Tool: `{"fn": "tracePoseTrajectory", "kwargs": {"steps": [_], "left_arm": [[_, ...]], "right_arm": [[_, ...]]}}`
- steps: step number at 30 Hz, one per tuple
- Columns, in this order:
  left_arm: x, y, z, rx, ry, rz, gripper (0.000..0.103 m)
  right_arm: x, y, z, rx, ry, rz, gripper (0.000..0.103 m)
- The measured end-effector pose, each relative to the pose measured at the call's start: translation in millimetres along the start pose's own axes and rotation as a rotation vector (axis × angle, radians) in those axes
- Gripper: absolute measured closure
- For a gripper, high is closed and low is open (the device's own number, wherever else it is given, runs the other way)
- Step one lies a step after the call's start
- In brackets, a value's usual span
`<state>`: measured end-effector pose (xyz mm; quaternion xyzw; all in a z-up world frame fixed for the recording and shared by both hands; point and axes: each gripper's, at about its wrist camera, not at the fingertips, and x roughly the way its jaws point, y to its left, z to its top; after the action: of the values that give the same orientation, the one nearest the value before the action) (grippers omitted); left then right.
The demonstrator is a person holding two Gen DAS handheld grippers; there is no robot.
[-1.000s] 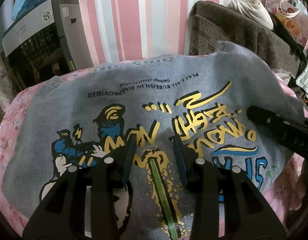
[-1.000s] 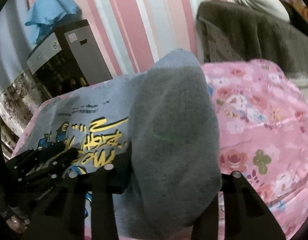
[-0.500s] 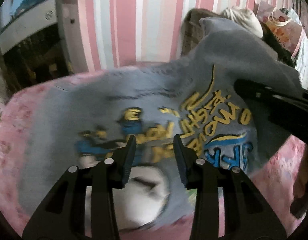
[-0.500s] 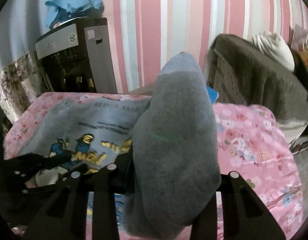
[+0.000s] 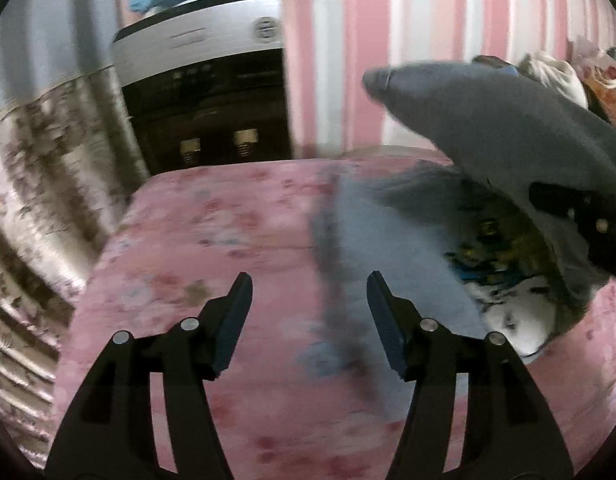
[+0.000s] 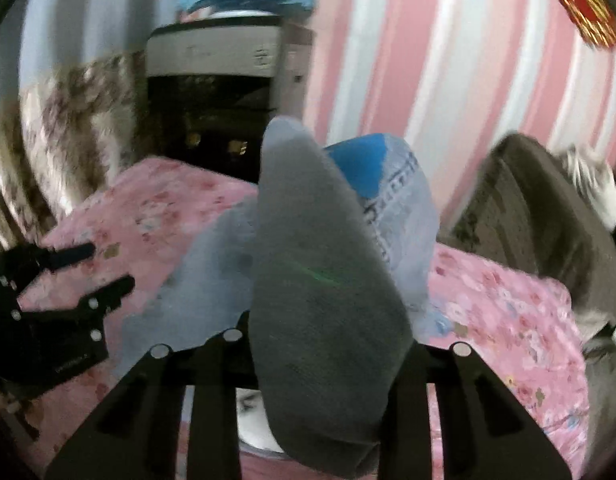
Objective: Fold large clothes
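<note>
The left gripper (image 5: 309,292) had just been opening and hung with jaws apart over the pink bed (image 5: 212,240), nothing between them. The right gripper (image 6: 327,354) had been closing, and it was clamped on a grey fold of the shirt (image 6: 323,300), lifted well up with the fabric draped over the fingers. The rest of the shirt (image 5: 391,248) lay on the right half of the bed, printed side partly tucked under the raised flap.

What could go wrong from here, I thought: with only one corner held, the raised flap could swing or twist as it came over and land crooked, bunching the print underneath. The grip looked shallow too; a quick pull might let the fabric slide out.

The left view showed the flap's underside, the print on the bed and the free shirt edge. The right view hid all that behind cloth, but showed the left gripper (image 6: 104,268) from the side, clear of the shirt, and the dark sofa (image 6: 547,216) far right
</note>
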<state>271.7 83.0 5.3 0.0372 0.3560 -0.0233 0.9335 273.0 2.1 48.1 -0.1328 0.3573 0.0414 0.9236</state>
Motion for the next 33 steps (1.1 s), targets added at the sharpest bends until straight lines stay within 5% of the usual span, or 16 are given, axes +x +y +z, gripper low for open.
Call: {"fn": "tracePoseTrajectory", "kwargs": {"steps": [5, 8, 11, 16, 23, 33], "left_arm": [[8, 38, -13, -0.019, 0.025, 0.055, 0.040], [13, 48, -23, -0.032, 0.048, 0.051, 0.040], [13, 48, -29, -0.030, 0.053, 0.056, 0.036], [8, 42, -28, -0.034, 0.039, 0.046, 0.026], [1, 30, -26, -0.021, 0.022, 0.038, 0.022], [-8, 4, -12, -0.013, 0.008, -0.002, 0.021]], "right_arm": [[48, 45, -30, -0.023, 0.120, -0.038, 0.073], [48, 57, -42, -0.082, 0.076, -0.089, 0.069], [39, 46, -43, -0.036, 0.068, -0.031, 0.061], [3, 36, -46, -0.016, -0.001, 0.082, 0.011], [-43, 6, -65, 0.017, -0.077, 0.135, 0.010], [-63, -121, -79, 0.287, -0.114, 0.106, 0.010]]}}
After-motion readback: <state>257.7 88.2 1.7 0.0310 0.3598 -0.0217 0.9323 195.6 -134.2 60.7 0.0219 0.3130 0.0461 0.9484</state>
